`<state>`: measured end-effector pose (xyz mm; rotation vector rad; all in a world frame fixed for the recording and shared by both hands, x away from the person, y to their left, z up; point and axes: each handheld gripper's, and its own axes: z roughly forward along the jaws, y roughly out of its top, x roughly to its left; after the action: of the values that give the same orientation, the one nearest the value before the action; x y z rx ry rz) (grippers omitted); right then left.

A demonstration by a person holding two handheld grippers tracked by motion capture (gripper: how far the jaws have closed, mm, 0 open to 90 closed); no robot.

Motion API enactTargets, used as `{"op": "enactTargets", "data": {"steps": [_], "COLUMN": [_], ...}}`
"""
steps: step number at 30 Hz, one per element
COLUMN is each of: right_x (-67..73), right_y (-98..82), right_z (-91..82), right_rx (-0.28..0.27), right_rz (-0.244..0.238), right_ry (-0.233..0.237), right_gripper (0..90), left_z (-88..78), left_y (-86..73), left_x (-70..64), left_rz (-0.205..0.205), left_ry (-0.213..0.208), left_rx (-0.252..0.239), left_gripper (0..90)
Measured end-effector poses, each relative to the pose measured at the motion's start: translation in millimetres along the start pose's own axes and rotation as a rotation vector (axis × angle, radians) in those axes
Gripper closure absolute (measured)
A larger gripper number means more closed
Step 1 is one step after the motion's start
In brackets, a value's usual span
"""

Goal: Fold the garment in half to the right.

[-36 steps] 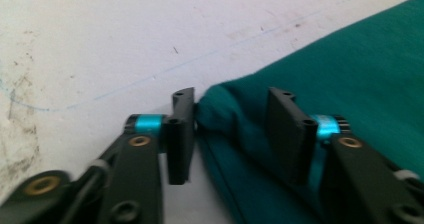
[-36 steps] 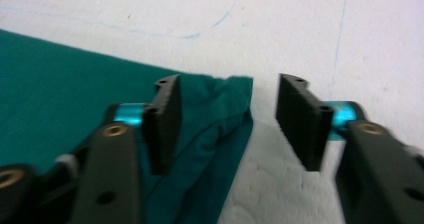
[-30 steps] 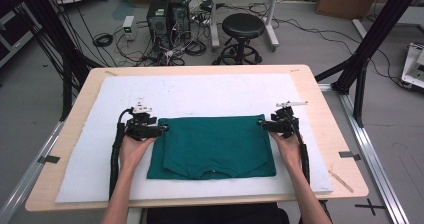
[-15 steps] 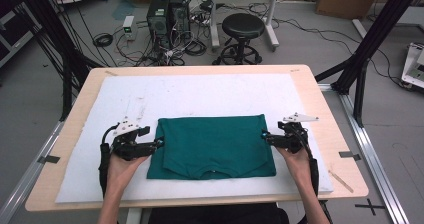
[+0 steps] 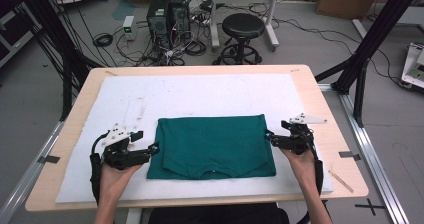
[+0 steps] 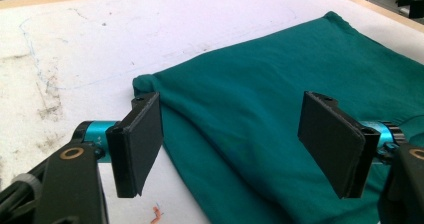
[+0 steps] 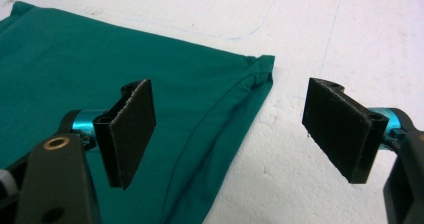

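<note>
A dark green shirt (image 5: 212, 146) lies folded flat in the middle of the white mat (image 5: 200, 94), collar toward the person. My left gripper (image 5: 154, 148) sits low at the shirt's left edge. Its jaws have just been opening and stand wide apart. In the left gripper view (image 6: 232, 104) the shirt's (image 6: 260, 84) edge lies under them, untouched by the pads. My right gripper (image 5: 268, 136) sits at the shirt's right edge. Its jaws have also just been opening, and in the right gripper view (image 7: 230, 91) they stand apart above the shirt's (image 7: 100, 49) corner without gripping it.
The mat covers most of a wooden table (image 5: 330, 129). Beyond the far edge, on the floor, stand a black stool (image 5: 243, 26) and computer cases (image 5: 167, 14) among cables. Black frame posts (image 5: 367, 44) rise at the right.
Both grippers have left the shirt's far corners, moved outward and toward the person, and sunk near the mat. Their jaws stand wider. The shirt lies as before.
</note>
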<state>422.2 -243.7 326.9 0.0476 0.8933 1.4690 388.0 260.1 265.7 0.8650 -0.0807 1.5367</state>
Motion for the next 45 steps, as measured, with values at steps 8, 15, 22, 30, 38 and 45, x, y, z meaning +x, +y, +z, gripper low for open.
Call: {"op": "enactTargets", "data": {"steps": [8, 15, 22, 30, 38, 45], "right_x": [2.5, 7.9, 13.0, 20.8, 24.4, 40.8], "right_y": [-1.2, 2.2, 2.5, 4.3, 4.8, 10.3], "right_z": [1.7, 0.4, 1.3, 3.8, 6.1, 3.3], "right_rx": [0.010, 0.002, 0.007, 0.013, 0.019, 0.008], "right_rz": [-0.003, -0.022, -0.031, -0.052, -0.059, -0.085], "right_ry": [0.016, 0.025, 0.032, 0.043, 0.056, 0.101], "right_gripper": [22.1, 22.1, 22.1, 22.1, 22.1, 22.1], "left_z": [6.4, 12.2, 21.8, 35.7, 35.5, 33.0], "left_y": [-3.0, -3.3, -8.4, -16.7, -36.4, -47.7], "left_x": [-5.0, -15.0, -27.1, -37.3, -38.2, -38.7], "left_rz": [0.008, 0.031, 0.044, 0.041, 0.022, -0.047], "left_ry": [-0.003, -0.001, 0.049, 0.106, 0.163, 0.192], "left_rx": [0.020, 0.037, 0.061, 0.141, 0.230, 0.228], "left_gripper": [26.1, 26.1, 26.1, 26.1, 26.1, 26.2]}}
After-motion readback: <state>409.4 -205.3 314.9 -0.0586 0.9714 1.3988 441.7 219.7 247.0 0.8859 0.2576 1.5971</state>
